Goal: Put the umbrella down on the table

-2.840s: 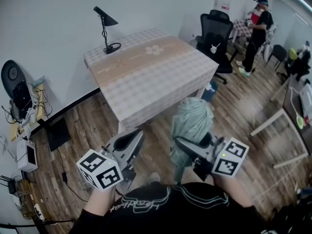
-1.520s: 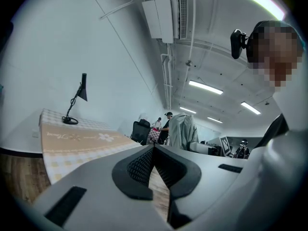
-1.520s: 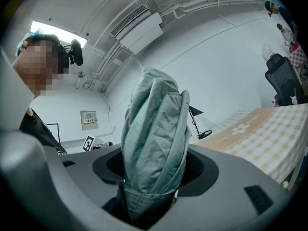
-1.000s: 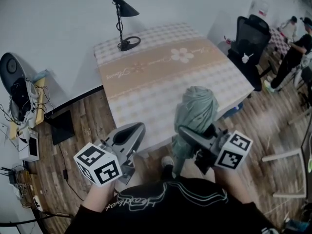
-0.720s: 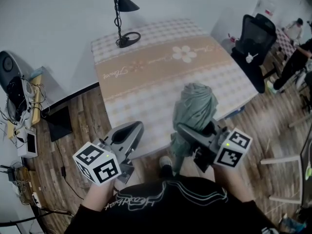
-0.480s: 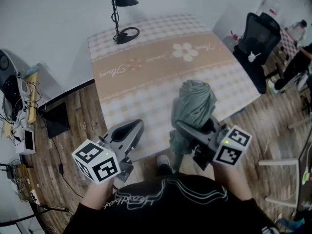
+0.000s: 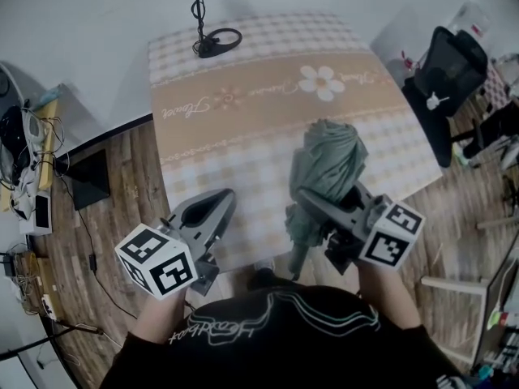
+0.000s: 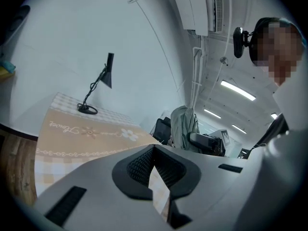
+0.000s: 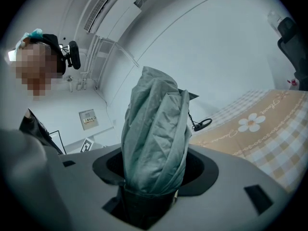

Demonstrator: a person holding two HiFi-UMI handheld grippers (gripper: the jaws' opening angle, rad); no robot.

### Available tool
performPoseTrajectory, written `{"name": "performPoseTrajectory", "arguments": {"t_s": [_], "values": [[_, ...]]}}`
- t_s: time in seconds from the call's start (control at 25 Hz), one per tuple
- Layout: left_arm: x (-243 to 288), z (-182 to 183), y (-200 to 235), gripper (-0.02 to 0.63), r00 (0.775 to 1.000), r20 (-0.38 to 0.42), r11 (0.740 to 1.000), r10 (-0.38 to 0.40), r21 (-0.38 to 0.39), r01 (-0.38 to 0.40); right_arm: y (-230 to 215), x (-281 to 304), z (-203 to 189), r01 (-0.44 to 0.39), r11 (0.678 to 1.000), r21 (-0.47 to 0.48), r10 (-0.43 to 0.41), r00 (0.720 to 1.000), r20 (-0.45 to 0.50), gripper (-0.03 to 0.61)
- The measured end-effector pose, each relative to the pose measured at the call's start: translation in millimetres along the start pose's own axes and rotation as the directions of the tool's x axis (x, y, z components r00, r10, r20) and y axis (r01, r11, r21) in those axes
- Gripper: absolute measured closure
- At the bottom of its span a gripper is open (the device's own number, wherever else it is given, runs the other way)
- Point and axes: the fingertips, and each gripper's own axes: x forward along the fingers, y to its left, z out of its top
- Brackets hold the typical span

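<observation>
A folded sage-green umbrella (image 7: pixel 326 162) stands upright in my right gripper (image 7: pixel 312 205), which is shut on its lower part; its dark handle end hangs below the jaws. In the right gripper view the umbrella (image 9: pixel 156 134) rises straight out of the right gripper (image 9: pixel 154 177) and hides the gap. The umbrella is above the near edge of the table (image 7: pixel 243 128), which wears a checked cloth with a beige flowered band. My left gripper (image 7: pixel 220 201) hovers beside it at the left, shut and holding nothing; in its own view the left gripper (image 8: pixel 154 150) shows only a thin slit, with the umbrella (image 8: pixel 184 126) off to the right.
A black desk lamp (image 7: pixel 215 39) stands at the table's far left corner. A black office chair (image 7: pixel 450 71) is beyond the table's right side. Cables and electronics (image 7: pixel 24 160) lie on the wooden floor at the left. A white frame (image 7: pixel 454 282) stands at the right.
Both grippers have come closer to the table and now reach over its near edge. The umbrella stays upright in the right gripper; the left gripper stays shut.
</observation>
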Motion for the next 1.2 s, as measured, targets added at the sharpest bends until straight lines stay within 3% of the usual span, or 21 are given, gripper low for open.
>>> {"name": "performPoseTrajectory", "arguments": {"t_s": [0.6, 0.96, 1.2], "values": [[26, 0, 71, 0.615, 0.991, 0.026, 0.987, 0.133, -0.097, -0.129, -68, 73, -9, -0.06, 0.998, 0.017, 0.063, 0.981, -0.184, 0.304], [36, -13, 99, 0.615, 0.985, 0.012, 0.976, 0.169, -0.14, -0.166, -110, 113, -51, -0.041, 0.999, -0.008, 0.036, 0.937, -0.348, 0.304], [39, -28, 114, 0.615, 0.982, -0.005, 0.966, 0.191, -0.178, -0.189, -135, 132, -85, 0.011, 1.0, 0.005, -0.007, 0.884, -0.468, 0.304]]}}
